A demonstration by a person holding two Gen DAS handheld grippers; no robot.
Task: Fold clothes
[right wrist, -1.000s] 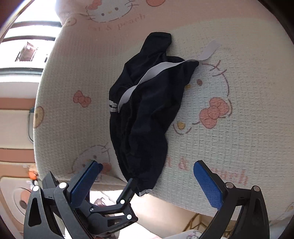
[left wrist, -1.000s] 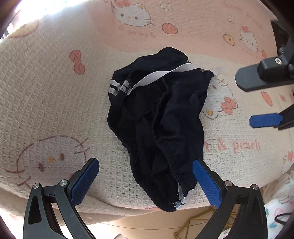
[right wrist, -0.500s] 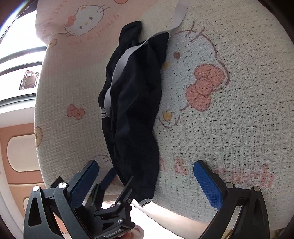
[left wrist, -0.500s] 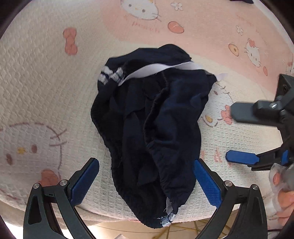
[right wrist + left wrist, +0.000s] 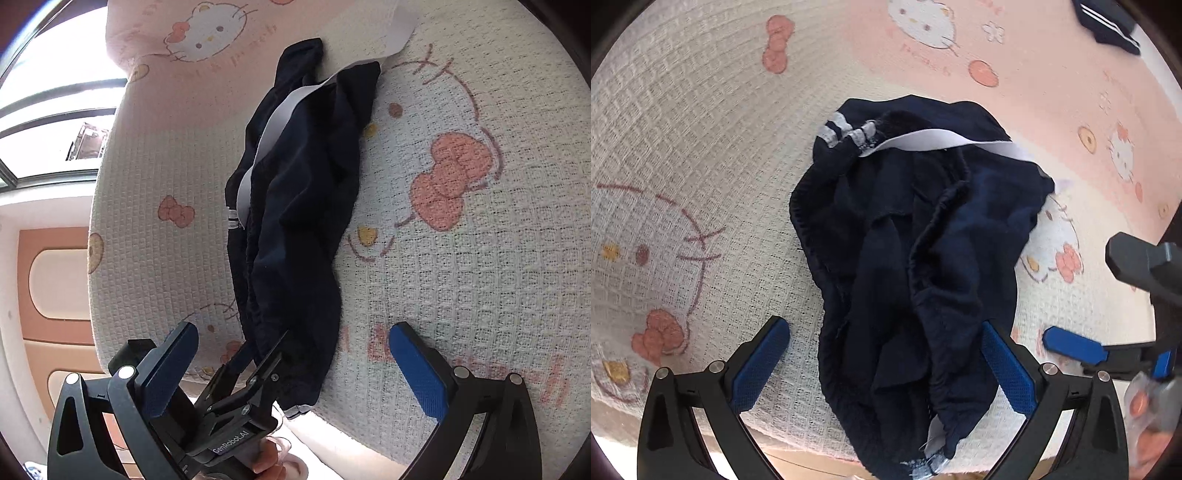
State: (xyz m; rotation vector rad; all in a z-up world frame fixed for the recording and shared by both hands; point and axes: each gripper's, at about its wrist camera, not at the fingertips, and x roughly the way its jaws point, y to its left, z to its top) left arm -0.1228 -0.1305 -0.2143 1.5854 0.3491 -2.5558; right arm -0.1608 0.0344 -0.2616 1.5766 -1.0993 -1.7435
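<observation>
Left wrist view: a cream and pink waffle-weave blanket printed with cartoon cat faces, bows and pink lettering (image 5: 701, 155) covers the whole work surface, its near edge dropping away at the bottom of the frame. In the right wrist view the same blanket (image 5: 461, 266) ends at the left, beyond which stand a bright window with dark bars (image 5: 55, 122) and an orange wall panel with cream rounded insets (image 5: 48, 280).

Crumpled on the blanket lies a dark navy garment with a white band and grey-striped trim (image 5: 908, 266); its lower end hangs over the near edge. A second folded navy piece with white stripes (image 5: 1108, 26) rests well apart at the far right corner.

The left gripper with black arms and blue pads (image 5: 884, 363) hangs just above the garment's lower part, jaws spread wide to either side of the cloth and gripping nothing. The right gripper (image 5: 291, 369) is likewise wide open and empty, positioned over the garment's right margin (image 5: 295, 206) and the bare blanket; in the left wrist view it enters from the right (image 5: 1108, 299). A hand (image 5: 269, 461) holds the left gripper's handle.
</observation>
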